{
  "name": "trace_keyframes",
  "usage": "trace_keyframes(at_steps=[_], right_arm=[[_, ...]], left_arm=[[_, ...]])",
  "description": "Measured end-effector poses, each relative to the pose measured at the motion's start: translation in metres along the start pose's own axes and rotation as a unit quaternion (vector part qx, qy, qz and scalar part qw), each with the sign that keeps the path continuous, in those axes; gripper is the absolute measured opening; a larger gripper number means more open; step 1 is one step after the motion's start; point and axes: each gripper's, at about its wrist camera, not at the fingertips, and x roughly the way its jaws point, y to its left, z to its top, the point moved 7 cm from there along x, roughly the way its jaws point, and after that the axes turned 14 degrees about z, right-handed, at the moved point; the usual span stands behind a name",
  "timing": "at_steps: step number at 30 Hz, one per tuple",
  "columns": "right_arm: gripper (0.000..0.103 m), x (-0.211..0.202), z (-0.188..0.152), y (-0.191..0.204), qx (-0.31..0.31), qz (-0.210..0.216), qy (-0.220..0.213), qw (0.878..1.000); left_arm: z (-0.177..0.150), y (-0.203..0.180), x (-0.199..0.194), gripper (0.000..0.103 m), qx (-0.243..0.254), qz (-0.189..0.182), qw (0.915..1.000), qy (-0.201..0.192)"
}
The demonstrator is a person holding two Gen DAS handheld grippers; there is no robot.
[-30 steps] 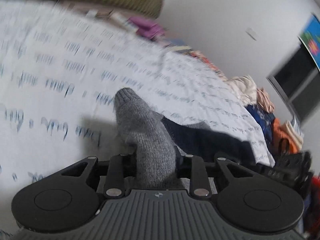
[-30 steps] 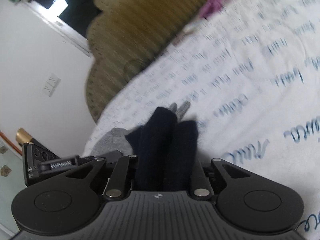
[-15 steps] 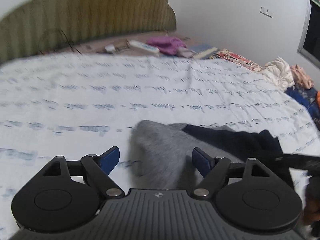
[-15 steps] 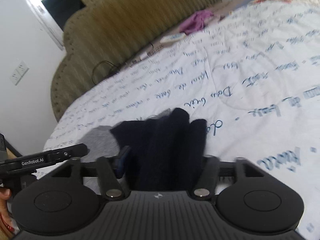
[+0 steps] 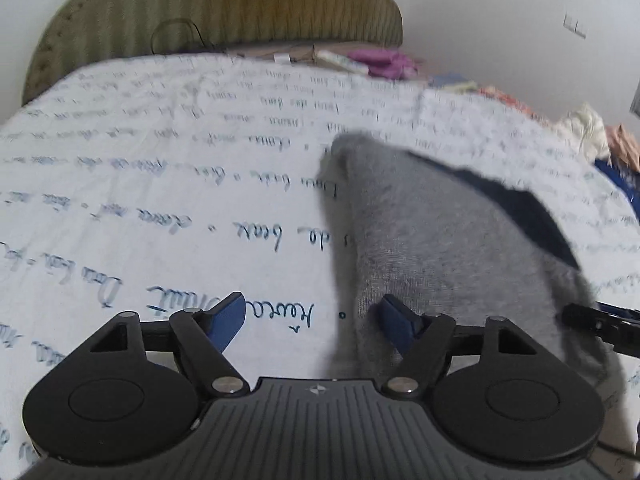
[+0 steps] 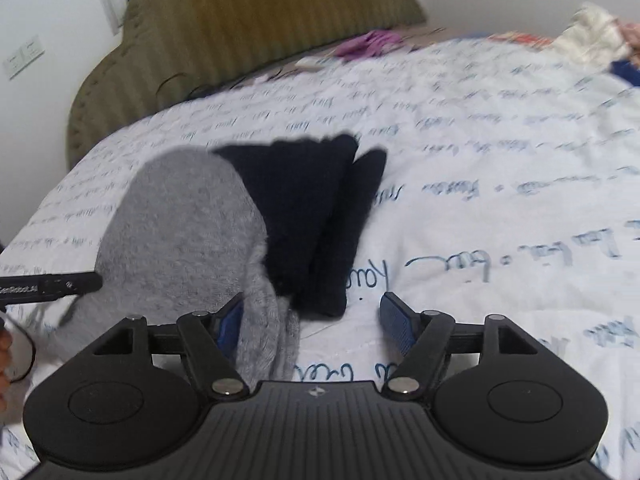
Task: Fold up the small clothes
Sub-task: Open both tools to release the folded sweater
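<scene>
Both the left gripper [image 5: 312, 322] closing and right gripper [image 6: 312, 322] opening stand apart, gripping nothing, over the grey-and-navy socks [image 6: 224, 224].

We read "GenRobot.AI" in white on the black bar of the left claw [image 6: 48, 286], its first letter cut off. The bed sheet [image 5: 160, 200] carries blue handwriting we cannot make out.

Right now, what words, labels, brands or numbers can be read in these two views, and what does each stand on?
"GenRobot.AI", first letter cut off by the frame edge: white print on the finger of the left hand-held gripper, seen from the right wrist.
"do", roughly: one word of the blue handwriting print on the white bedsheet; the other script lines are too blurred or loopy to read.
Gripper bodies: a small diamond mark only, no text.
</scene>
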Motion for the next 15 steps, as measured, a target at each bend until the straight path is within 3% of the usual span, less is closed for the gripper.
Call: trace_keyframes(at_steps=[1,4,7,15], right_arm=[[0.072,-0.007,0.001,0.006,-0.007,-0.004,-0.013,1.000],[0.092,-0.018,-0.003,0.023,-0.026,-0.003,-0.029,0.999],[0.092,-0.015,-0.012,0.030,-0.042,-0.014,-0.020,0.999],[0.092,-0.017,-0.033,0.036,-0.015,-0.015,-0.013,1.000]], left_arm=[[0.000,0.001,-0.006,0.079,0.000,0.007,0.9999,-0.008],[-0.002,-0.001,-0.019,0.081,-0.002,0.015,0.9998,-0.011],[-0.010,-0.005,-0.025,0.081,-0.002,0.012,0.9999,-0.003],[-0.025,-0.006,-0.031,0.083,0.010,0.024,0.9997,0.001]])
